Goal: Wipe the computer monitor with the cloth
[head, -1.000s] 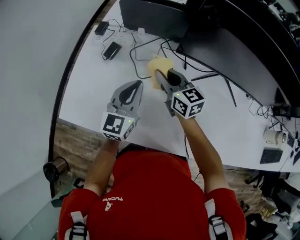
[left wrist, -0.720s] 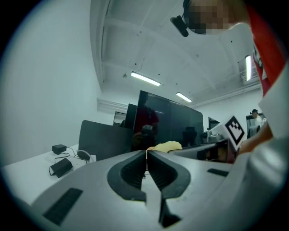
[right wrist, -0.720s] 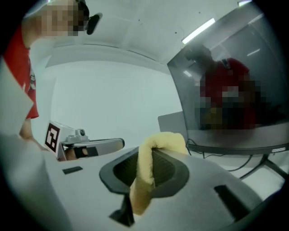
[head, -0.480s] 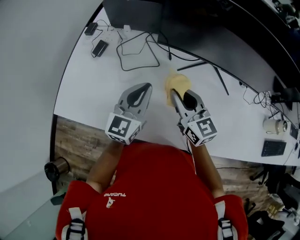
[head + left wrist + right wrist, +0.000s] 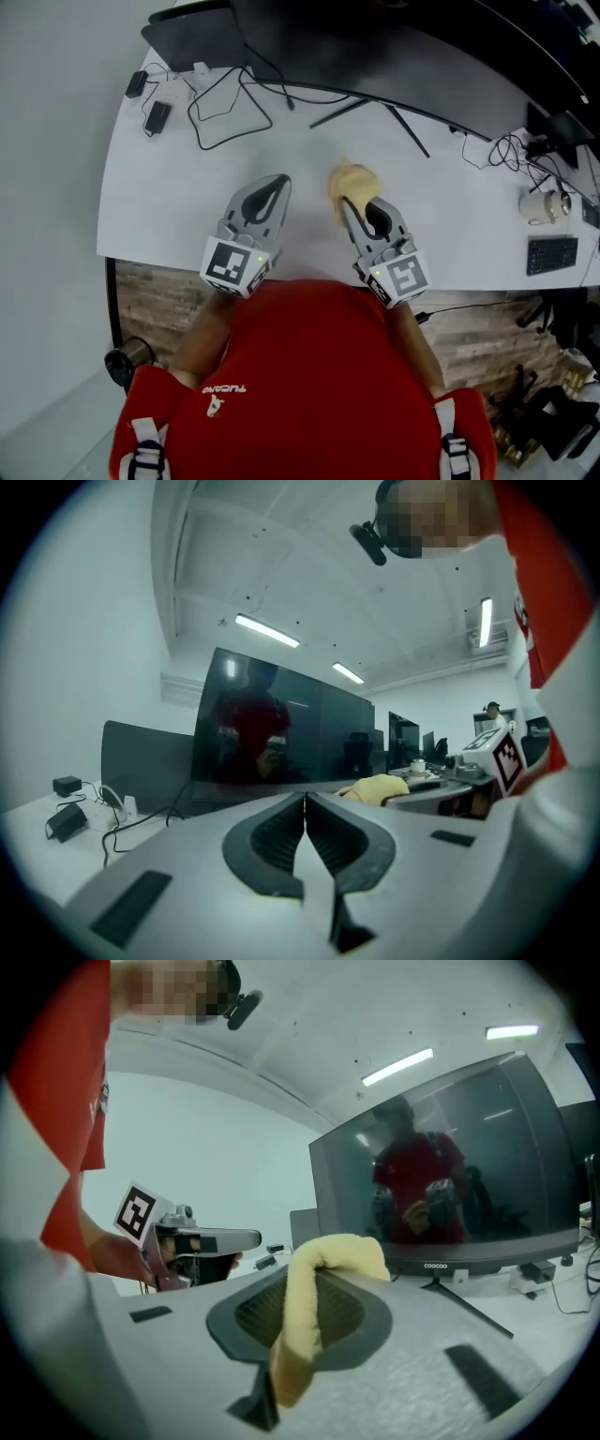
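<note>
Cloth at the ready: a person in a red shirt faces a dark computer monitor across a white desk, a gripper in each hand. The right gripper has its 2 jaws clamped on a folded yellow cloth, which loops up and over the jaw tips. The left gripper has its jaws pressed together with nothing between them. Both tools hang above the near part of the desk, well short of the screen, and the cloth touches only the jaws that hold it.

The wipe itself looks not yet begun, and the risks lie in the approach. The cloth is pinched along 1 fold only, so a firm drag across the glass could likely pull it free. If the loop slips aside, the hard grey jaw tips, not the fabric, could meet the panel and mark it. The monitor stands on a slim stand, so a hard push high on the screen might rock it. Loose black cables trail over the desk below the screen's left side, where the idle left gripper could snag them if it travels forward too.
</note>
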Motion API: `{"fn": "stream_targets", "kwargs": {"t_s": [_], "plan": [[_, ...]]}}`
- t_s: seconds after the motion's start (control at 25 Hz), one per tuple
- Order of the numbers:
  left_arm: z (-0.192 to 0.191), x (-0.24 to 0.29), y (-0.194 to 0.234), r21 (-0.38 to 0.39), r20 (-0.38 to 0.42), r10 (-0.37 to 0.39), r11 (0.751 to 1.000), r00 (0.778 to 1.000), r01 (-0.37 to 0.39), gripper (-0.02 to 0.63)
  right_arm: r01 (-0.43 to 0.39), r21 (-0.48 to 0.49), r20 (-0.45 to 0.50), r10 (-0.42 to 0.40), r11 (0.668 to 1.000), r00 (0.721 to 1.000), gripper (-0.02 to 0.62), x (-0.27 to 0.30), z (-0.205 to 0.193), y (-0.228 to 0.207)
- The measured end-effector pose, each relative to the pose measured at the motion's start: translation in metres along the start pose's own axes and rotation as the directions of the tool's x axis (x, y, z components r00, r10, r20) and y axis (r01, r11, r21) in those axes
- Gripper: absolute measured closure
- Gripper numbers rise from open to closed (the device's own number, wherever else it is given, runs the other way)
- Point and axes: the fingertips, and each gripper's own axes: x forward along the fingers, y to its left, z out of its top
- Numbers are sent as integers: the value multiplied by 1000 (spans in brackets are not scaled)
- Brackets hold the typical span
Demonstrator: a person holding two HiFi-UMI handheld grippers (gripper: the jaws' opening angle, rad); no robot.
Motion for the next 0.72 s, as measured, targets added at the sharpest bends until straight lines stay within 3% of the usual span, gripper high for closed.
{"fn": "stream_targets", "kwargs": {"t_s": [0.32, 0.72], "plan": [[-10, 8, -12, 17, -6, -48, 999, 999, 48, 595, 42, 32, 22, -43, 999, 999, 538, -10, -1, -15], [-13, 6, -4, 10, 1, -42, 999, 999, 42, 595, 36, 31, 18, -37, 999, 999, 538, -4, -3, -12]]}}
